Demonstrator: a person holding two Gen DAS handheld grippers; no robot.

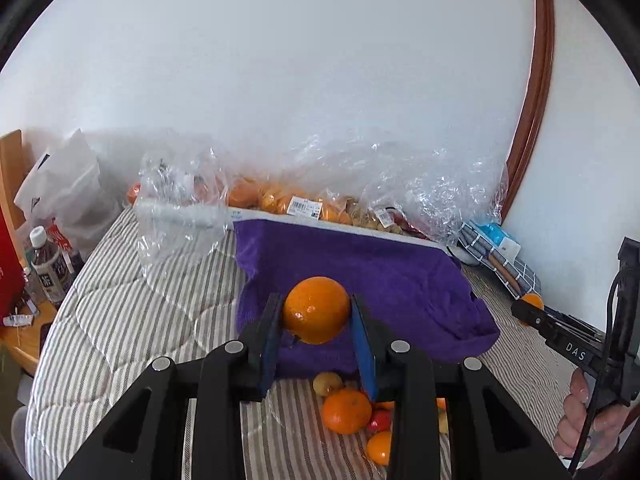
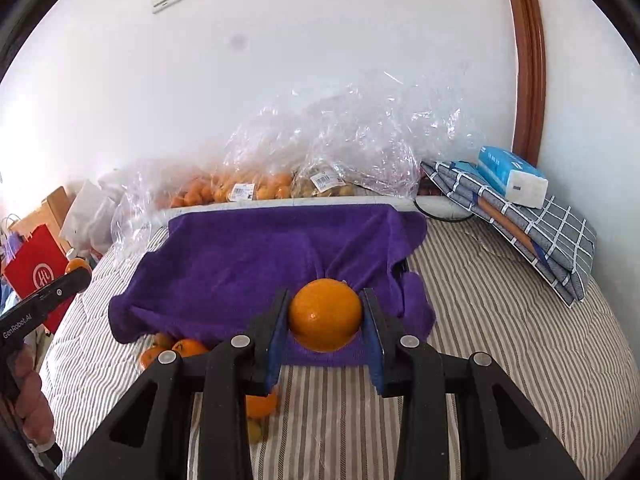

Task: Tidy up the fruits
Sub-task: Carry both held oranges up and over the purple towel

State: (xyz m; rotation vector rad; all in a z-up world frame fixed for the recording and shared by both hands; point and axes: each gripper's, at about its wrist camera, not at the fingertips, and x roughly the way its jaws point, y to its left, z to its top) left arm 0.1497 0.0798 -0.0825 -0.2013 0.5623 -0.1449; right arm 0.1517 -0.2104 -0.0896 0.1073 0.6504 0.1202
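- Indoors, a striped bed [image 2: 500,320] carries the whole scene, its far edge against a white wall [image 2: 280,80].
- Along that far edge lie clear bags [image 2: 320,148] of bought fruit, oranges and smaller yellowish pieces showing through the plastic.
- Forward of the bags, about mid-bed, a purple towel [image 2: 248,256] is draped over something raised; what it covers cannot be made out.
- At the far right corner, folded checked cloth [image 2: 540,232] props up a tissue pack [image 2: 512,178].
- Off the left edge stand a red bag [image 2: 34,276] and bottles [image 1: 48,264].
- Left gripper [image 1: 316,312]: jaws clamped on an orange [image 1: 317,309], held in the air over the towel's near edge.
- Right gripper [image 2: 325,316]: jaws likewise closed on a second orange [image 2: 325,314], also lifted above the towel's near side.
- Near the bed's front edge, just below the towel's hem, a loose pile [image 1: 352,412] of fruit waits: oranges, a small yellow piece and a red one, touching one another.
- Step in hand, by the look of it: both fruits are picked up and in carriage, neither yet set down.
- Next move, as a judgement: each orange wants lowering onto a stable spot, most likely the towel, before the jaws part; round fruit on draped cloth may roll, so a flat patch and a low release seem called for.
- Much of the pile is untouched, so the sorting appears to be far from done.
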